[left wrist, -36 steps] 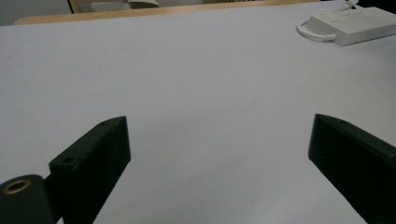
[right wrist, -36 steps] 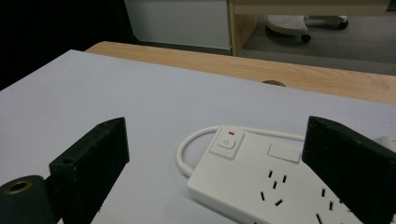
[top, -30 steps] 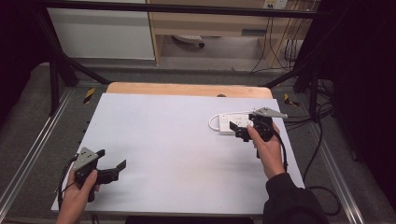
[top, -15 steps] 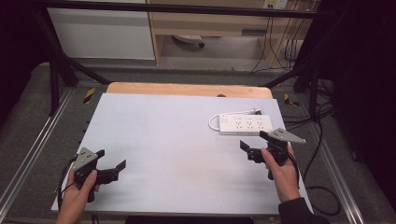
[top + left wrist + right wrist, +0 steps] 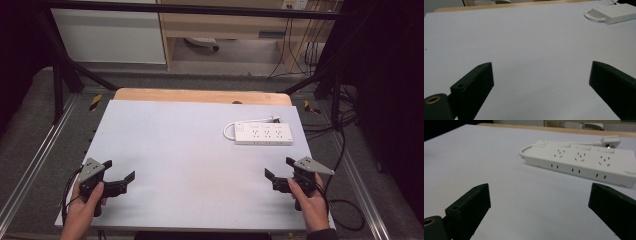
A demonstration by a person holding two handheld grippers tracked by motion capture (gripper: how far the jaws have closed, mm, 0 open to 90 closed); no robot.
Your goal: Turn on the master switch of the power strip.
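Observation:
A white power strip (image 5: 264, 133) with three socket groups lies flat at the far right of the white tabletop (image 5: 185, 135), its cord looped at its left end. My right gripper (image 5: 278, 167) hovers near the front right edge, open and empty, well short of the strip. In the right gripper view the power strip (image 5: 584, 161) lies ahead between the wide-apart jaws of the right gripper (image 5: 540, 187), with its plug (image 5: 610, 141) behind it. My left gripper (image 5: 120, 170) is held at the front left, open and empty. The left gripper view has the power strip (image 5: 614, 13) far off at top right.
A strip of bare wood (image 5: 200, 95) runs along the table's far edge. Metal rails (image 5: 30, 165) flank the table on both sides. Black cables (image 5: 345, 150) trail off the right side. A cabinet (image 5: 110, 35) and a wooden shelf stand beyond the table.
My right gripper has drawn back from the power strip toward the front right edge, leaving the strip lying on the table. The left gripper has not moved.

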